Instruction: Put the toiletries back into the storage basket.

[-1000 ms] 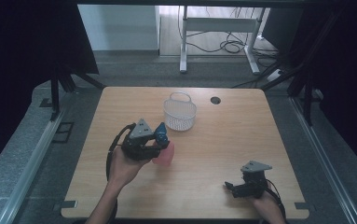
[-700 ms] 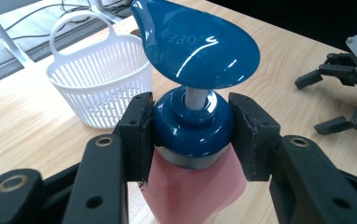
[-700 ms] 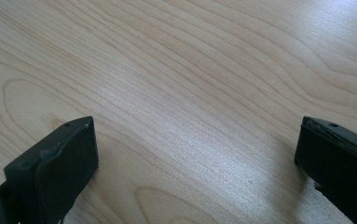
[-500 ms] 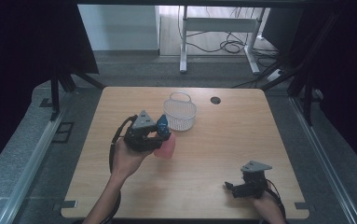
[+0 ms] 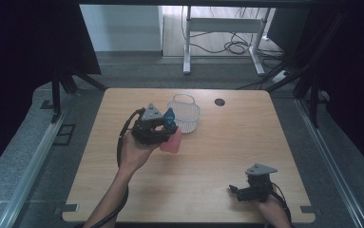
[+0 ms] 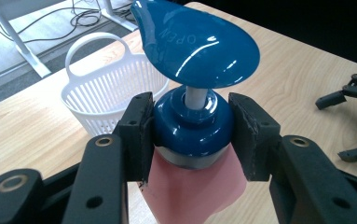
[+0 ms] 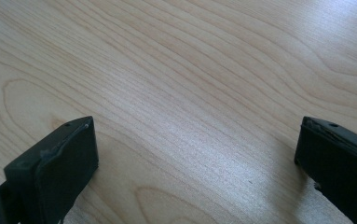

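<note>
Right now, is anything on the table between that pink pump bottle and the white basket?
Nothing visible. The left gripper clamps the pink bottle by its blue collar, and bare wood lies between it and the white basket just beyond.

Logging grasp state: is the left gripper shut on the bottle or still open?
Shut on the bottle. The left gripper's jaws press both sides of the blue pump collar, no gap showing.
</note>
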`<state>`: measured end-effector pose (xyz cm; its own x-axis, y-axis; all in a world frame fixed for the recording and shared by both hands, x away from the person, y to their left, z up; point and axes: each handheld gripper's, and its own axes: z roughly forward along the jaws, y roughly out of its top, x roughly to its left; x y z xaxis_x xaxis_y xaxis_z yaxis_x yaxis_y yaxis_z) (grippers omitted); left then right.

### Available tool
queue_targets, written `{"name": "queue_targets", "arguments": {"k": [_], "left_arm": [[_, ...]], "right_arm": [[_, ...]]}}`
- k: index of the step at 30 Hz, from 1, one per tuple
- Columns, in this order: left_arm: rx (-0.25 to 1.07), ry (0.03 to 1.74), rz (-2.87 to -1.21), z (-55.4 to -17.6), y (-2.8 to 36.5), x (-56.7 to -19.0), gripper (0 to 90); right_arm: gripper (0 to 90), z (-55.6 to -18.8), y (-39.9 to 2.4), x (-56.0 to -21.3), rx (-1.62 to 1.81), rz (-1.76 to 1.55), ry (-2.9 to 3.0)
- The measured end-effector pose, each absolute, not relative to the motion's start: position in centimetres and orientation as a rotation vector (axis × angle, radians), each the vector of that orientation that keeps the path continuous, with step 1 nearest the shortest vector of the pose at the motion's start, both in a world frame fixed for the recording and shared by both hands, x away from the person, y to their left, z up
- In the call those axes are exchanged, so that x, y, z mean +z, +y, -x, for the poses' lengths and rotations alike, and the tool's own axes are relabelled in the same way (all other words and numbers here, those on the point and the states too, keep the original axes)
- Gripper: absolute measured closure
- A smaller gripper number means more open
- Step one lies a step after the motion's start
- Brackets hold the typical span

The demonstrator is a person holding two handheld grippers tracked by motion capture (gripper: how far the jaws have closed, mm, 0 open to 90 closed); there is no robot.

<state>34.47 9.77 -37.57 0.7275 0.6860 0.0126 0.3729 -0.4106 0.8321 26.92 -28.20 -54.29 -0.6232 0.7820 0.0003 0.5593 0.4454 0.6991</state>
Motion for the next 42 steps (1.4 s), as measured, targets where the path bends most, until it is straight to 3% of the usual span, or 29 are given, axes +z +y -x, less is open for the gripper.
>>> {"name": "queue_targets", "arguments": {"k": [42], "left_arm": [[0.501, 0.858, -2.000, -39.5, 8.0, -34.5, 52.7]], "right_arm": [[0.0, -26.9, -28.2, -54.3, 0.971, -1.142, 2.379]]}}
